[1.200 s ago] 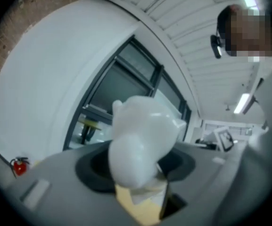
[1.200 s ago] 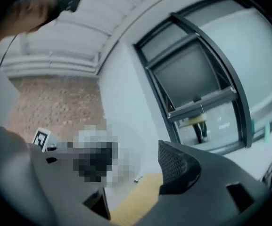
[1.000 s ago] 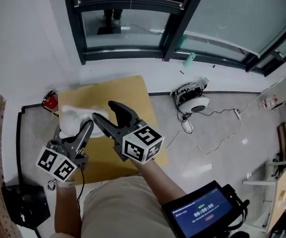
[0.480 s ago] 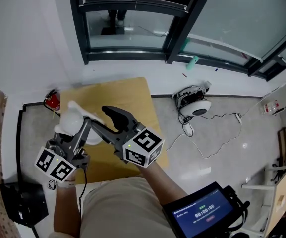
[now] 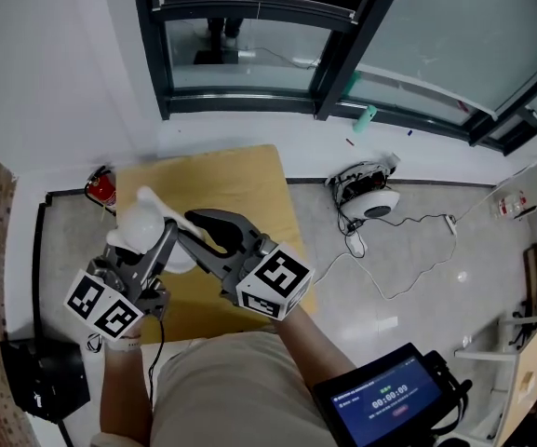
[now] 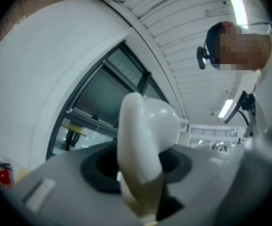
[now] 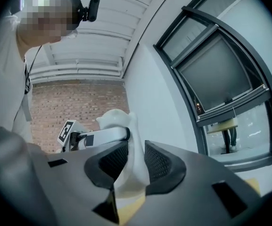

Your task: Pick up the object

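Your left gripper pinches the white object, long axis along its jaws; your right gripper is closing its jaws on it from the right.

Head view looks steeply down; gripper views, upturned, seemingly share white object.

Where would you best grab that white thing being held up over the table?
Probably the white object's thin flat tail, coming from its right: it is slim enough to fit between jaws, while the top bulges round. The right gripper is closing its jaws on that tail.
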A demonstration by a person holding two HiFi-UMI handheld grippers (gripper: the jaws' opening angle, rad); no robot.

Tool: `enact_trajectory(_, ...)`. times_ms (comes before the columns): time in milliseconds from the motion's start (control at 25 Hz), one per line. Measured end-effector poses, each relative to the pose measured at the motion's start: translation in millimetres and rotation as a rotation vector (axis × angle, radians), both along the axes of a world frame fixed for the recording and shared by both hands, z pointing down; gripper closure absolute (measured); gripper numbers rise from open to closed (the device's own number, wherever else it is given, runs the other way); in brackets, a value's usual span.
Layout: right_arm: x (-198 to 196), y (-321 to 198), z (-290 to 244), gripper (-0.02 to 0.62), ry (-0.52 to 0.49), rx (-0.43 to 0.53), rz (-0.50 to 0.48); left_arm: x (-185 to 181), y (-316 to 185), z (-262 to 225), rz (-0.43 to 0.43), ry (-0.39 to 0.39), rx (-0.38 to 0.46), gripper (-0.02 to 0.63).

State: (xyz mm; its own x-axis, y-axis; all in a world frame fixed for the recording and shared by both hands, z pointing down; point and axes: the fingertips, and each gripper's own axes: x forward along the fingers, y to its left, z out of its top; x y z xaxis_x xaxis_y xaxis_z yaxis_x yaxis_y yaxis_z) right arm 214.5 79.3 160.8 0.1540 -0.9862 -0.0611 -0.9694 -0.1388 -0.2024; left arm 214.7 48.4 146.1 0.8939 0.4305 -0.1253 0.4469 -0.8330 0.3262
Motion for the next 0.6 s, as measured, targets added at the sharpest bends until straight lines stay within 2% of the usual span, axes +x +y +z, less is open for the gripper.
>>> enact_trajectory(400, -2.6, -1.0, 0.4, 0.483, 0.053, -0.021, -0.002, -0.8, 0.0, 1.5, -0.005, -0.011, 0.005, 0.417)
enact_trajectory(600, -3.7, -0.9, 4.2, 0.483, 0.043, -0.028, -0.007, -1.7, 0.0, 5.5, -0.012, -0.026, 0.004, 0.417)
